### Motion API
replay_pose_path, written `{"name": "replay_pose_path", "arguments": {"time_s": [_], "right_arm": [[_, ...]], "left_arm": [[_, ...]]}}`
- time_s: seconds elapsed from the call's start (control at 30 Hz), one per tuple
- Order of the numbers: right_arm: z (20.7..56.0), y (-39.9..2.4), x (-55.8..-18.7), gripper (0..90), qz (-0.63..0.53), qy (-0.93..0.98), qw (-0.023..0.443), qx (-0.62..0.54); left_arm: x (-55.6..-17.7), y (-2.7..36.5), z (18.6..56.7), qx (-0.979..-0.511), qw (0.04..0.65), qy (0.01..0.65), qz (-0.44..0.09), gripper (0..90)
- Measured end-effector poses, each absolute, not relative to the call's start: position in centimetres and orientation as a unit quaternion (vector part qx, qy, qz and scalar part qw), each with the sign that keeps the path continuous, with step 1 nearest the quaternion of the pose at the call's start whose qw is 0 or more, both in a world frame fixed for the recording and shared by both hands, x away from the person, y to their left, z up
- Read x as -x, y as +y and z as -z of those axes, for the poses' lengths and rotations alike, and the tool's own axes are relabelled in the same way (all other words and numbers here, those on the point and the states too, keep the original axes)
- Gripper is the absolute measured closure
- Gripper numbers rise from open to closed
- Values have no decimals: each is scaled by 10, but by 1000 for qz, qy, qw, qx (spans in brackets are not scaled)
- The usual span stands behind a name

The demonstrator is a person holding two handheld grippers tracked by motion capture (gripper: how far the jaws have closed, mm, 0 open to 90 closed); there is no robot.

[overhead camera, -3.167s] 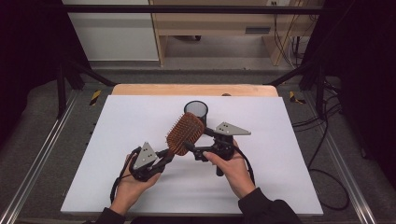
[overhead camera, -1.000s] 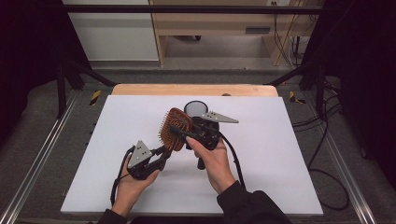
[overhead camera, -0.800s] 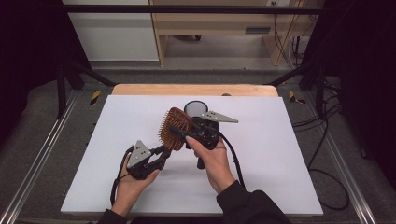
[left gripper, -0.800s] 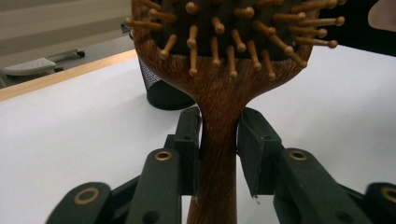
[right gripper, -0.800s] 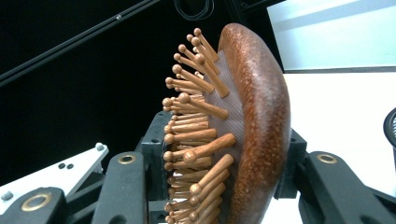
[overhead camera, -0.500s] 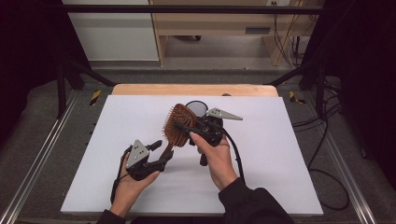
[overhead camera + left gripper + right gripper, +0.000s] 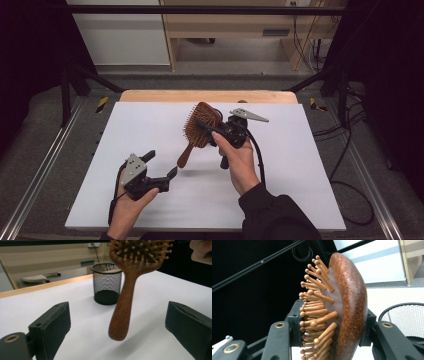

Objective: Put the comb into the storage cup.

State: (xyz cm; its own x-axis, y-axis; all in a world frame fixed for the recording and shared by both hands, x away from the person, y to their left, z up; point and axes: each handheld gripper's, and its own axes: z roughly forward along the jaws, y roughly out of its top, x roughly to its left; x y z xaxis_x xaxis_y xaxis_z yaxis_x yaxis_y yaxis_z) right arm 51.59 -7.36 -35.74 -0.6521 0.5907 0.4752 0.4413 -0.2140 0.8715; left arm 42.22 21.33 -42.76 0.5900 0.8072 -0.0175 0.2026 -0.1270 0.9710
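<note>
A brown wooden hairbrush (image 7: 201, 127) hangs tilted over the white table, handle pointing down and to the left. My right gripper (image 7: 212, 129) is shut on its head; in the right gripper view the jaws of the right gripper (image 7: 330, 325) clamp the bristle side and the smooth back of the hairbrush (image 7: 352, 302). My left gripper (image 7: 160, 165) sits low at the front left; its jaws have just been opening and now stand wide. In the left gripper view the hairbrush handle (image 7: 122, 312) hangs ahead of the left gripper (image 7: 117, 315), free of both pads (image 7: 53, 322).
A black mesh cup (image 7: 107, 283) stands upright behind the brush, its rim also beside the right jaw as the cup (image 7: 405, 316). The white table sheet (image 7: 300, 175) ends at a wooden back edge (image 7: 150, 96). Metal rails run along both sides.
The left gripper's jaws have opened and let go of the brush handle. The right gripper has carried the brush slightly right and away from the left one.
</note>
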Motion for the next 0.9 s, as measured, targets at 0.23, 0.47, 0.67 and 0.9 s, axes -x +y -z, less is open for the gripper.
{"name": "replay_pose_path", "arguments": {"time_s": [0.23,0.47,0.67,0.9], "right_arm": [[350,-78,-524,517,-662,619,66,-417],[344,-83,-532,516,-662,616,77,-421],[336,-88,-539,516,-666,608,82,-424],[323,-92,-550,515,-670,604,95,-422]], "left_arm": [[-417,238,426,-672,559,388,-292,50],[-420,251,428,-655,561,408,-300,45],[-423,259,429,-647,559,420,-305,45],[-424,265,431,-642,558,425,-309,43]]}}
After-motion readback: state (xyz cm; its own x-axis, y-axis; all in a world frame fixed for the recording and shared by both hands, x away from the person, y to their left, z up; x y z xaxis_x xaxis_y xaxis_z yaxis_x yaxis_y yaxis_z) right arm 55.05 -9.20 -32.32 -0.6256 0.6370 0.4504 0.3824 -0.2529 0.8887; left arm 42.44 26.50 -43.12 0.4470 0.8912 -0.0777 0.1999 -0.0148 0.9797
